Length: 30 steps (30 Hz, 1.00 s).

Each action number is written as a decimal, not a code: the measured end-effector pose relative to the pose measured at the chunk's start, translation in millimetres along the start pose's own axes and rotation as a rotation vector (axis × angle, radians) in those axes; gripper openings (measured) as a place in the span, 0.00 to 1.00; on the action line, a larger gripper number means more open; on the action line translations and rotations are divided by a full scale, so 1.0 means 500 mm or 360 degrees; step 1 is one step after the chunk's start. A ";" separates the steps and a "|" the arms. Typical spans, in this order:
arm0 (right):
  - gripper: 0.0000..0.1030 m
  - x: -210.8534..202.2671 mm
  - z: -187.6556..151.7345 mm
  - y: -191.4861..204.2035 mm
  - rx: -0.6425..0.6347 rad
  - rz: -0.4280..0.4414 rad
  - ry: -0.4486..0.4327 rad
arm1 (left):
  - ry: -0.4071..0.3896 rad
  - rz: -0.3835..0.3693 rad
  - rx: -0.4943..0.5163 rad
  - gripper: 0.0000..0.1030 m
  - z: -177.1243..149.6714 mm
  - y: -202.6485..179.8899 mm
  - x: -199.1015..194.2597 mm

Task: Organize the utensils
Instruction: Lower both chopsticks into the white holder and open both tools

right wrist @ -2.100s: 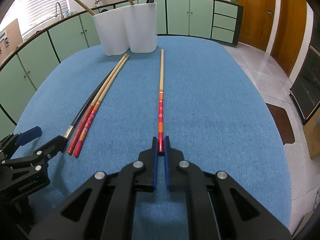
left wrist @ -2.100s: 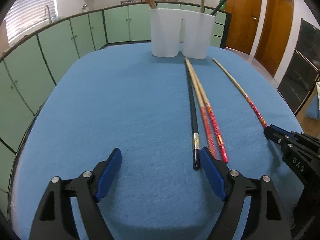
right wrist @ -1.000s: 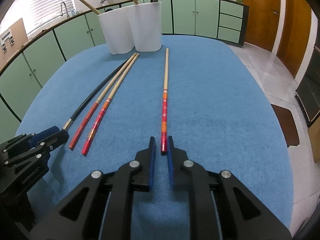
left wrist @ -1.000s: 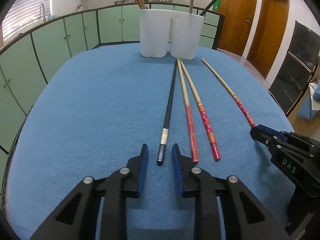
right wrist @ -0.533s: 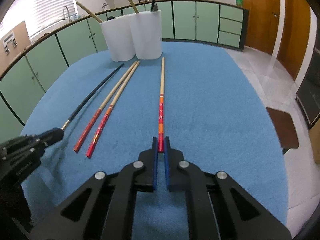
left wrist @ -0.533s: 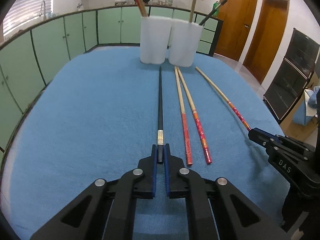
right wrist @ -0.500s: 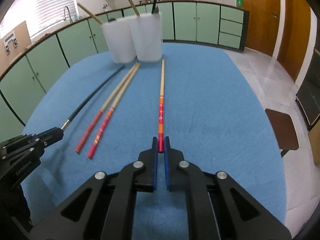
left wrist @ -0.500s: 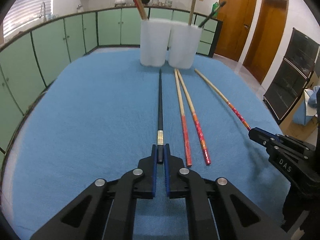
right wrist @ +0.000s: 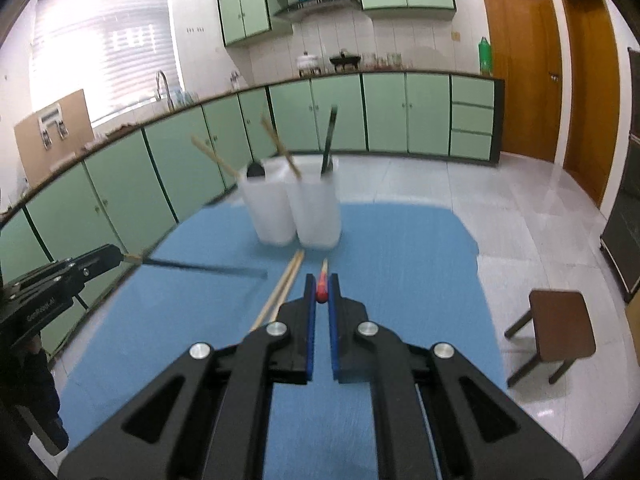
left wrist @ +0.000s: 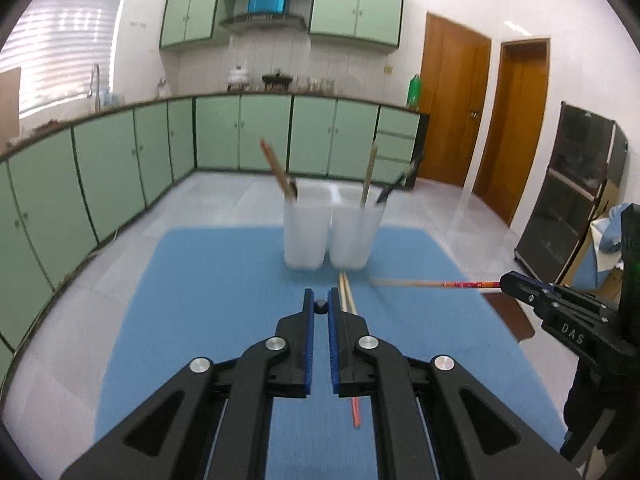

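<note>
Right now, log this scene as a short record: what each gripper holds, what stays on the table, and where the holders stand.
left gripper: shut on the black chopstick, lifted clear of the table
right gripper: shut on the red-ended chopstick, also lifted
on the table: two red-ended chopsticks lying side by side on the blue table cover
holders: two white cups touching each other at the far end of the cover
cup contents: several chopsticks standing in them, blurred
image quality: motion blur on the cups and the held sticks
</note>
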State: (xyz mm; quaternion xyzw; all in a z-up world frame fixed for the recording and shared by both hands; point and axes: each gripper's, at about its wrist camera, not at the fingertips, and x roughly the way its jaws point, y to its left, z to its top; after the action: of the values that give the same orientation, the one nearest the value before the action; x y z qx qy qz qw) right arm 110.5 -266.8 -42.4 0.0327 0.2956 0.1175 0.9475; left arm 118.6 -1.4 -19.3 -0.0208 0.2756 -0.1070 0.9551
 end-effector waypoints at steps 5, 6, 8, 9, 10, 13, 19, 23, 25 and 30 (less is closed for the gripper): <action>0.05 -0.011 0.088 -0.025 0.0039 0.0086 -0.0044 | -0.0076 -0.0048 0.0017 0.06 0.064 0.000 -0.005; 0.05 -0.009 0.104 -0.029 0.0046 0.0095 -0.0042 | -0.0086 -0.0056 0.0024 0.06 0.075 0.000 -0.001; 0.05 -0.003 0.137 -0.037 0.0057 0.0117 -0.0036 | -0.0105 -0.0064 0.0039 0.06 0.099 -0.001 0.009; 0.05 0.002 0.149 -0.039 0.0058 0.0124 -0.0030 | -0.0106 -0.0064 0.0042 0.06 0.107 -0.001 0.014; 0.05 0.007 0.166 -0.042 0.0054 0.0131 -0.0023 | -0.0108 -0.0069 0.0044 0.06 0.114 0.000 0.018; 0.05 0.011 0.203 -0.041 0.0031 0.0143 -0.0028 | -0.0118 -0.0087 0.0042 0.06 0.137 0.003 0.031; 0.05 -0.009 0.285 -0.041 0.0005 0.0217 -0.0093 | -0.0194 -0.0116 0.0055 0.06 0.188 0.009 0.026; 0.05 -0.033 0.356 -0.045 0.0023 0.0286 -0.0180 | -0.0306 -0.0143 0.0061 0.06 0.241 0.008 0.008; 0.05 -0.044 0.388 -0.044 0.0005 0.0268 -0.0238 | -0.0386 -0.0147 0.0065 0.06 0.272 0.003 -0.003; 0.05 -0.042 0.464 -0.034 -0.0075 0.0195 -0.0375 | -0.0558 -0.0118 0.0082 0.06 0.365 -0.009 0.008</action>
State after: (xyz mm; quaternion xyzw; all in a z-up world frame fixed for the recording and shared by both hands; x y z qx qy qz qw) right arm 228.9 -286.5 158.2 0.0419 0.1768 0.1774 0.9672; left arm 217.8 -10.2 133.5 -0.0248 0.1012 -0.1441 0.9841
